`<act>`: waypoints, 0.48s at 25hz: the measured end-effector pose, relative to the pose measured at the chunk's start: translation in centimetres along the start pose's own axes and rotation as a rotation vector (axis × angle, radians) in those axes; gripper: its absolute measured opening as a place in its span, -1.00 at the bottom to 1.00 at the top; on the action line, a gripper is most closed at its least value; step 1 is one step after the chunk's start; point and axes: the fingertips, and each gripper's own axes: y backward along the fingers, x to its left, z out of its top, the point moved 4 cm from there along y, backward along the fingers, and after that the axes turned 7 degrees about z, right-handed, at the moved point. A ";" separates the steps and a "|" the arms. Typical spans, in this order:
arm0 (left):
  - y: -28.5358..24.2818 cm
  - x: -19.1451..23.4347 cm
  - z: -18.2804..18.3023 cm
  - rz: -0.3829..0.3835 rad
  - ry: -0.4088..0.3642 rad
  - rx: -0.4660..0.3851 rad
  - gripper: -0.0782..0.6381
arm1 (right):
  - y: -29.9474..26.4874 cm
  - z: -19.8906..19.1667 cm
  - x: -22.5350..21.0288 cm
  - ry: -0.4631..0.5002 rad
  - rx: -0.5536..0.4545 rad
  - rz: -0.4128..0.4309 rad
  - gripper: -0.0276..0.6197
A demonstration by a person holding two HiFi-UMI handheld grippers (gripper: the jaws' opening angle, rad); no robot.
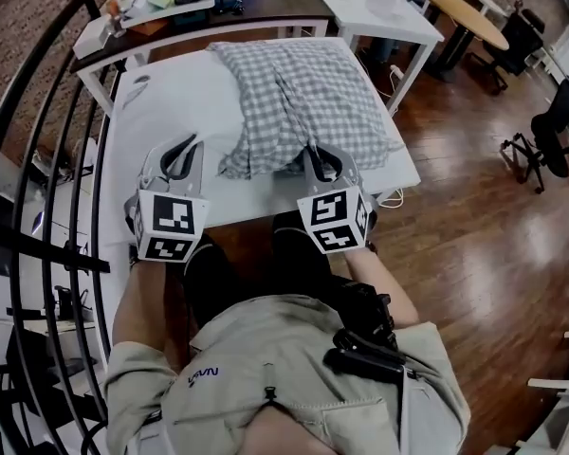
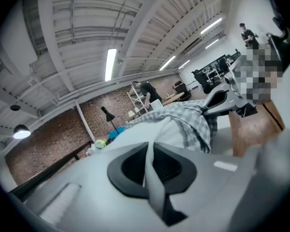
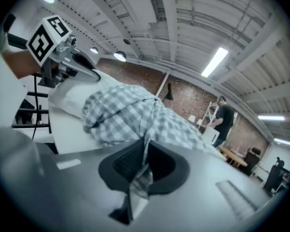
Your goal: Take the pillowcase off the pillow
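A pillow lies on the white table. Its bare white part shows at the left, and the grey checked pillowcase covers the right part, bunched up at its near edge. My left gripper is at the near left end of the pillow. In the left gripper view it is shut on a fold of white pillow fabric. My right gripper is at the near edge of the pillowcase. In the right gripper view it is shut on checked cloth.
A cluttered dark desk and a white table stand behind the pillow. A round wooden table and chairs stand on the wooden floor at the right. A black railing runs along the left. A person stands far off.
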 end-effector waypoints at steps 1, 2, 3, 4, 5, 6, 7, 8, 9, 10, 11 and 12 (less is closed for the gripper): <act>0.4 1.6 0.9 0.036 0.005 -0.020 -0.74 | 0.4 0.7 -1.4 0.022 -0.012 -0.041 -0.85; 0.7 3.2 1.4 0.068 0.021 -0.029 -0.74 | 0.8 1.3 -2.8 0.048 -0.019 -0.083 -0.85; 0.9 4.6 1.5 0.091 0.042 -0.029 -0.74 | 1.2 1.8 -4.2 0.075 -0.023 -0.121 -0.86; 1.1 5.7 1.5 0.102 0.066 -0.031 -0.74 | 1.6 2.1 -5.5 0.098 -0.024 -0.152 -0.86; 1.3 6.6 1.5 0.106 0.092 -0.038 -0.74 | 1.8 2.3 -6.6 0.117 -0.022 -0.177 -0.86; 1.5 7.2 1.6 0.110 0.119 -0.045 -0.74 | 2.0 2.3 -7.7 0.136 -0.013 -0.199 -0.86; 1.7 7.5 1.6 0.107 0.142 -0.048 -0.74 | 2.1 2.1 -8.6 0.155 0.005 -0.221 -0.86; 1.7 7.4 1.4 0.097 0.159 -0.047 -0.74 | 2.1 1.5 -9.3 0.168 0.029 -0.238 -0.86; 1.6 6.9 1.1 0.079 0.172 -0.044 -0.74 | 2.0 0.7 -9.9 0.168 0.056 -0.245 -0.86; 1.5 6.3 0.4 0.053 0.185 -0.037 -0.74 | 1.8 -0.4 -10.1 0.157 0.085 -0.244 -0.87; 1.3 5.4 -0.4 0.023 0.199 -0.026 -0.74 | 1.4 -1.7 -10.1 0.138 0.114 -0.235 -0.87; 1.2 4.5 -1.6 -0.006 0.217 -0.010 -0.74 | 1.1 -3.2 -9.9 0.112 0.145 -0.222 -0.87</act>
